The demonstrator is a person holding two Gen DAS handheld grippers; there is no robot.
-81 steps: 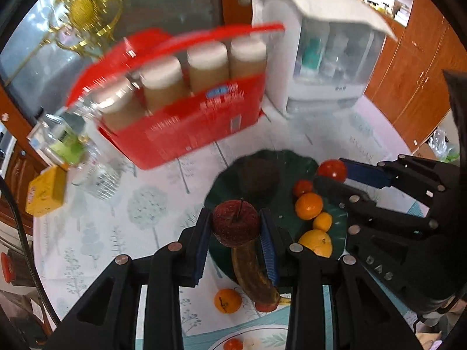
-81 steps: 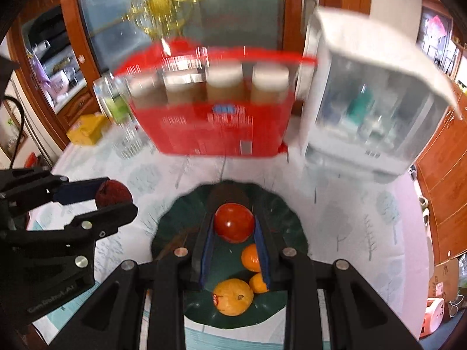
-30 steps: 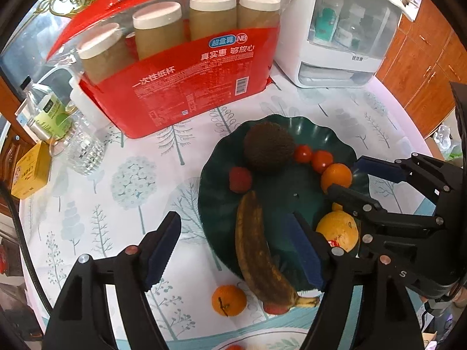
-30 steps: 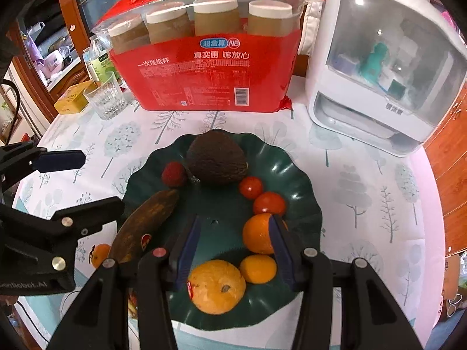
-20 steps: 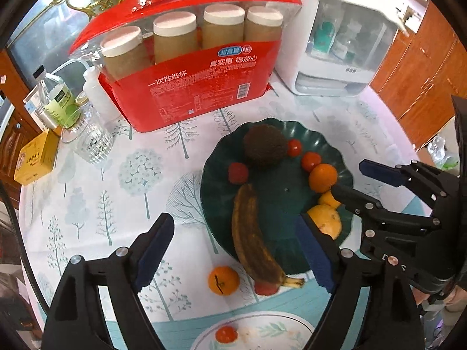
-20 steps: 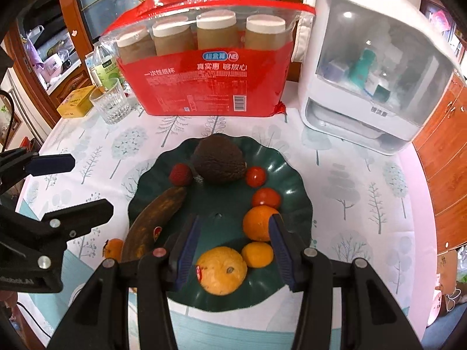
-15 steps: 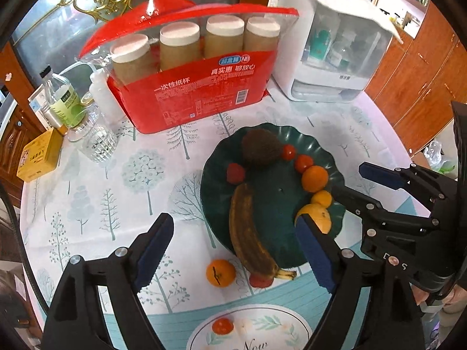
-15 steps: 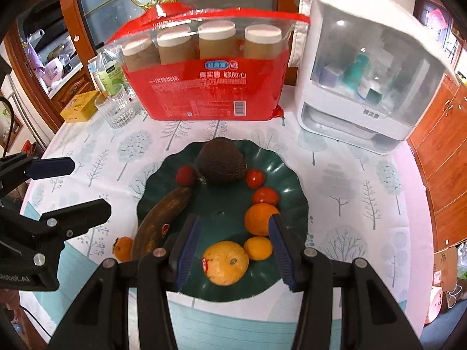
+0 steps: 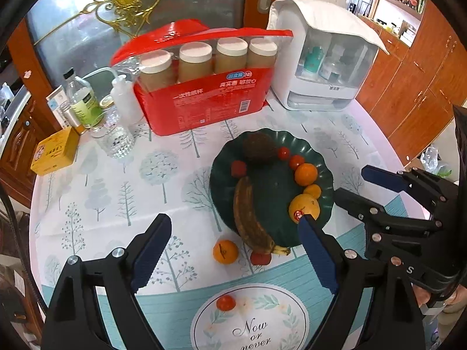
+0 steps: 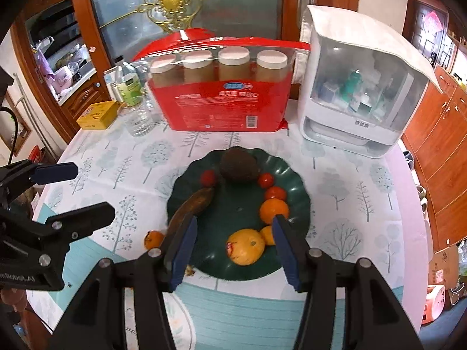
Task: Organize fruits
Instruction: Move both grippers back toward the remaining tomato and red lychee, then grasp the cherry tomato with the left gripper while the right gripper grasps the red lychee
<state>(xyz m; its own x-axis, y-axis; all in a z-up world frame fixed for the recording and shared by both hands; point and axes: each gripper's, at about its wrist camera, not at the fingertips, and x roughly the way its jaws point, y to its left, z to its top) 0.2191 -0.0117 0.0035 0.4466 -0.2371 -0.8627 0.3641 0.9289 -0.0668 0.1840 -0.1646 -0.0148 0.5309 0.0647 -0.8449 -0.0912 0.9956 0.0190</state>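
A dark green plate holds a brown avocado, a brown banana, a red fruit, small tomatoes, and several oranges. A small orange, a red fruit and a tomato lie on the cloth off the plate. My left gripper is open and empty above the plate's near edge. My right gripper is open and empty above the plate.
A red bag of jars and a white cabinet stand behind the plate. A glass, bottles and a yellow box stand at the left. The table edge curves at the right.
Both grippers let go of their fruits onto the plate, opened, and have drawn back and up. The plate now looks smaller and farther.
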